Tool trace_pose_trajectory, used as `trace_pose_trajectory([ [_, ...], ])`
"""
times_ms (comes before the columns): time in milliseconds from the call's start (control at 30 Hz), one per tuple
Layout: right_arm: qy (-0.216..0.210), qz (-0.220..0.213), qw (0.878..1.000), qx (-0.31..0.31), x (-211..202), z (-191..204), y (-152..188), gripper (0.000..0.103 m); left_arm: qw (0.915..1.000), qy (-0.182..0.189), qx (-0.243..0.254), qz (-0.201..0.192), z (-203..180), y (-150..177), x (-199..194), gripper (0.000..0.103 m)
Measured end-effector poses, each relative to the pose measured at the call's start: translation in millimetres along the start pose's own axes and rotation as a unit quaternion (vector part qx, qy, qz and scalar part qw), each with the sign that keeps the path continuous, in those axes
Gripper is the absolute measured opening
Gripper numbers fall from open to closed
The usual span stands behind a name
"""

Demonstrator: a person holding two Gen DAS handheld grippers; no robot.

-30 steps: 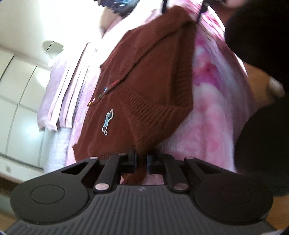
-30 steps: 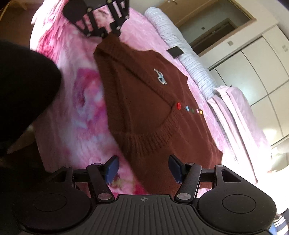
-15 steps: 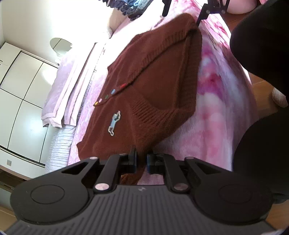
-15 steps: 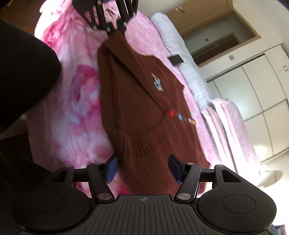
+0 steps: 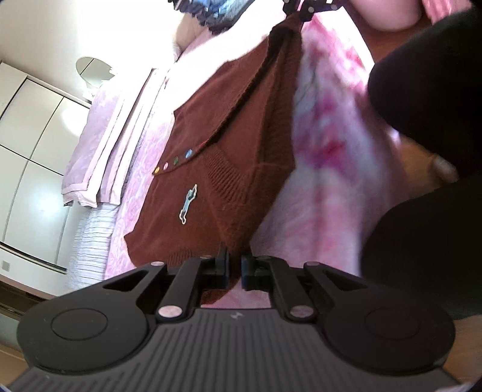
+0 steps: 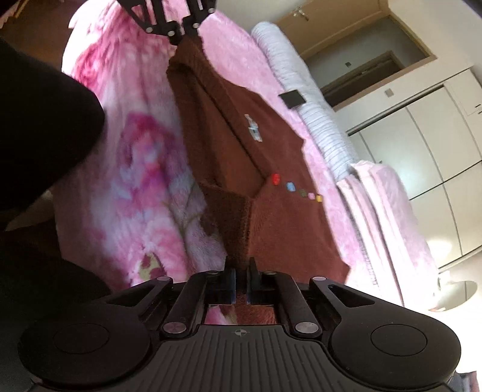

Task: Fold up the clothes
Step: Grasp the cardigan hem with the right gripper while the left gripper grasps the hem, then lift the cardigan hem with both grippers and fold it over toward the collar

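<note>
Brown cardigan [image 5: 241,126] on pink blanket [image 5: 325,156], stretched btwn both grippers; L [image 5: 235,268] & R [image 6: 240,283] jaws each pinch an edge.

We see a bed [image 6: 126,187] under a fluffy pink floral blanket. In the right wrist view, white wardrobe doors [image 6: 427,144] stand at three o'clock, and a wooden door frame [image 6: 361,54] with a dark opening sits at one o'clock. A striped white pillow [image 6: 304,99] runs beside a folded pale pink quilt [image 6: 388,211]. In the left wrist view, strong light washes out the wall [image 5: 90,27] at eleven o'clock.
</note>
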State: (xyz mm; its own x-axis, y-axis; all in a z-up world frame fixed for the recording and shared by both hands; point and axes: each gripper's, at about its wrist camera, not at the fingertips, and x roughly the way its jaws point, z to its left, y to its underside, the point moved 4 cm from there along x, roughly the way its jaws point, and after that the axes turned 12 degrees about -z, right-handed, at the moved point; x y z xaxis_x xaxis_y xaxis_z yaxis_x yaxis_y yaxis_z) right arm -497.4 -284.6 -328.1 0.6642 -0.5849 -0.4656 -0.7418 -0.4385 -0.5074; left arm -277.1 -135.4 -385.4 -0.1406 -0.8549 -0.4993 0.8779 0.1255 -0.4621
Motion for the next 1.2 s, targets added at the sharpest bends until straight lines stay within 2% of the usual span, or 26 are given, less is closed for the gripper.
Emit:
trace_pose_trajectory([
  [100,-0.011,0.001,1.0,0.003,-35,8,-4,0.004,0.9997,0.023,-0.001,-0.009,-24,-11,-30,0.004],
  [233,-0.034,0.01,0.999,0.012,-63,37,-1,0.004,0.9992,0.033,-0.02,-0.003,-50,-14,-41,0.004],
  [367,-0.045,0.018,0.999,0.017,-66,52,2,0.004,0.9994,0.023,-0.026,0.002,-57,-18,-43,0.004],
  [567,-0.039,0.013,0.999,0.013,-70,47,-3,0.004,0.9995,0.006,-0.029,0.009,-48,-23,-45,0.004],
  [900,-0.041,0.018,0.999,0.027,-88,55,0,0.004,0.999,0.015,-0.035,0.023,-69,-29,-51,0.004],
  [1200,-0.038,0.017,0.999,0.024,-93,52,-1,0.004,0.9992,0.008,-0.027,0.027,-71,-34,-56,0.004],
])
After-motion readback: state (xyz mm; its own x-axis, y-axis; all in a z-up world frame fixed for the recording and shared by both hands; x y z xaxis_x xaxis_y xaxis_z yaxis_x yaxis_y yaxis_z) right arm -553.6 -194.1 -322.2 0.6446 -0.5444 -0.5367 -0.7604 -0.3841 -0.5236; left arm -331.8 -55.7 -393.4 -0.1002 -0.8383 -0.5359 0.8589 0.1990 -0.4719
